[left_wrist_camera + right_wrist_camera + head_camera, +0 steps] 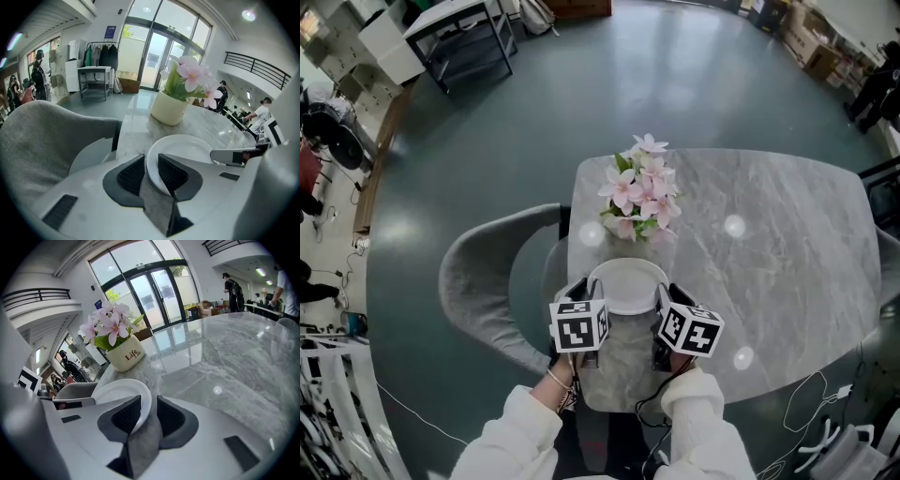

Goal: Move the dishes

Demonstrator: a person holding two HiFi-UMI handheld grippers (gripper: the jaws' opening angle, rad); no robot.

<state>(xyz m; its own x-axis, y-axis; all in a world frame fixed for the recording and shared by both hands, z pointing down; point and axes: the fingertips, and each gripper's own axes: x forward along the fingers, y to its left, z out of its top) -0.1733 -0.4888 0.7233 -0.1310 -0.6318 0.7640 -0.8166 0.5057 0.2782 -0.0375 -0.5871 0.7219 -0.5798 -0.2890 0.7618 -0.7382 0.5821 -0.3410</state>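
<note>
The left gripper (151, 161) stands with its jaws slightly parted around the near left rim of a white plate (187, 147). The rim runs up through the narrow gap between the ribbed pads, which sit close on both sides without clearly pinching it. The right gripper (149, 404) is released wider. The plate's right rim lies against its inner pad, and bare marble shows between the rim and the outer pad. The head view shows the two grippers flanking the plate from either side, both tilted down toward it, each held by a hand in a cream sleeve. The plate lies flat on the grey marble worktop (769, 244), near the person's edge and toward its left end. Just beyond the plate stands a cream flower pot (124, 356) printed "Life", holding pink blossoms; pot and plate are near but apart. A grey upholstered chair (478, 281) is tucked against the worktop's left end, beside the left gripper. Farther off there is dark green floor, a glass entrance, and a metal-framed table.
</note>
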